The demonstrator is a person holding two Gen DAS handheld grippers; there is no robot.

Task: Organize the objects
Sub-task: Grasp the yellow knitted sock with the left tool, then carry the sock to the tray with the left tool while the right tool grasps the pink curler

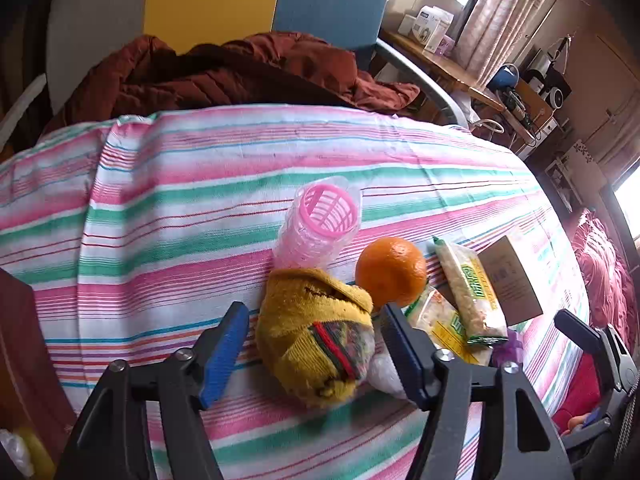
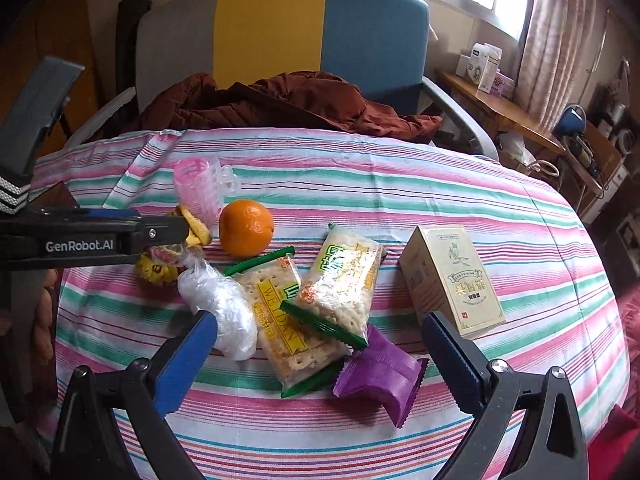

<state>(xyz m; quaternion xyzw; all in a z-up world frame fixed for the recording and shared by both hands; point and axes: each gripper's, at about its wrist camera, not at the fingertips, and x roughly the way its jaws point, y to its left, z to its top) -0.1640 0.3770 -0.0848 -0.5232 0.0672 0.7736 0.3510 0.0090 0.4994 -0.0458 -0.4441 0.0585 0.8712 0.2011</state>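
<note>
My left claw (image 1: pixel 316 354) hangs over a yellow knitted sock bundle (image 1: pixel 318 334) on the striped surface (image 1: pixel 168 208), its blue pads spread to either side of the bundle and not visibly pressing it; nothing is pinched. The bundle lies straight ahead between the pads, its long axis running away from the claw toward a pink mesh roller (image 1: pixel 320 220) just beyond it, so I judge a closing squeeze would catch it across its short width. It is lumpy and soft-looking, mustard yellow with a red-and-green band, and a wad of clear plastic wrap (image 1: pixel 382 372) lies close against its right side. An orange (image 1: pixel 391 271) sits just to the right, near the right pad. My right claw (image 2: pixel 320 344) is also spread and empty, held above two cracker packets (image 2: pixel 312 304) and a purple sachet (image 2: pixel 380 380), with a cream box (image 2: pixel 452 280) to the right. The left claw is clearly the nearer to the sock; from the right wrist view its arm crosses in from the left edge.
</note>
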